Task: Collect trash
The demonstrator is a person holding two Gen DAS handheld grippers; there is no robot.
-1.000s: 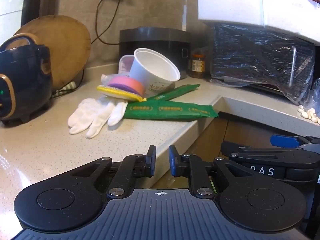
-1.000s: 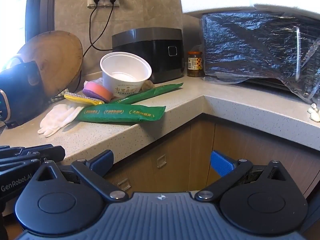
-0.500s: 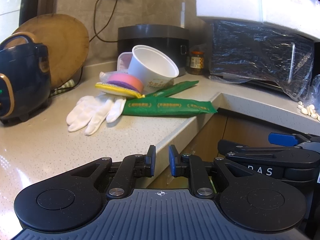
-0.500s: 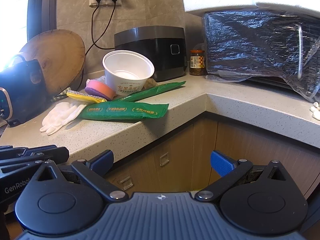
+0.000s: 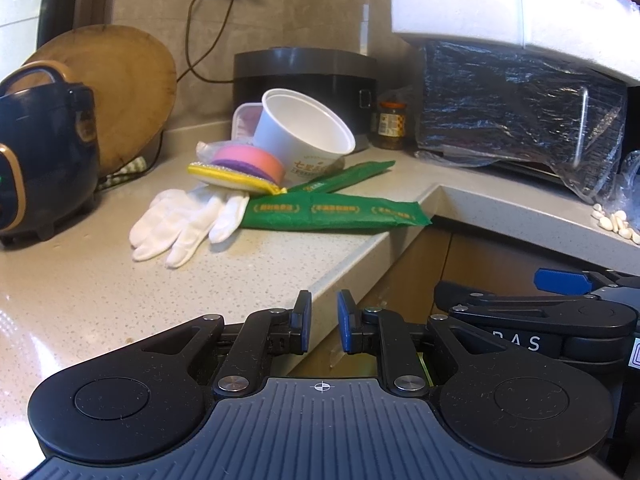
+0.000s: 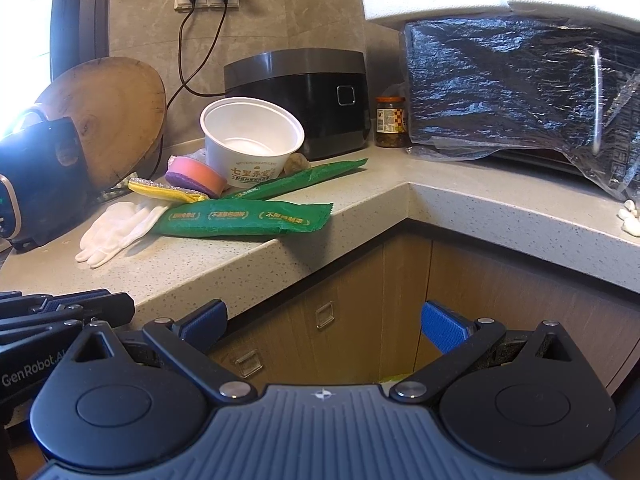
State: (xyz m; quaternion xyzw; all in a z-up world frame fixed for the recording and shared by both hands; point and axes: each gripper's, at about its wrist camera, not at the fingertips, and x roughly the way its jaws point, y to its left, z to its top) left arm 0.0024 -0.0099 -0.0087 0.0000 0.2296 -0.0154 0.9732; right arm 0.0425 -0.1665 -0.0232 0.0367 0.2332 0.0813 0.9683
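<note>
Trash lies on the stone counter (image 5: 280, 264): a white paper bowl (image 5: 304, 140) tipped on its side, two green wrappers (image 5: 332, 216), a white glove (image 5: 184, 220), and a pink and yellow sponge (image 5: 244, 168). The same bowl (image 6: 250, 140), flat green wrapper (image 6: 244, 218) and glove (image 6: 116, 232) show in the right wrist view. My left gripper (image 5: 323, 326) hangs at the counter's front edge, jaws nearly closed with a narrow gap, holding nothing. My right gripper (image 6: 324, 322) is open and empty, below the counter edge in front of the cabinets. Both are well short of the trash.
A dark blue cooker (image 5: 40, 152) stands at the left, with a round wooden board (image 5: 120, 88) behind it. A black appliance (image 5: 304, 80), a jar (image 5: 392, 124) and a plastic-wrapped oven (image 5: 520, 108) stand at the back. Garlic cloves (image 5: 616, 220) lie at the right.
Both grippers have drifted slightly nearer the counter and the trash looks a little larger. Jaw openings are unchanged.
</note>
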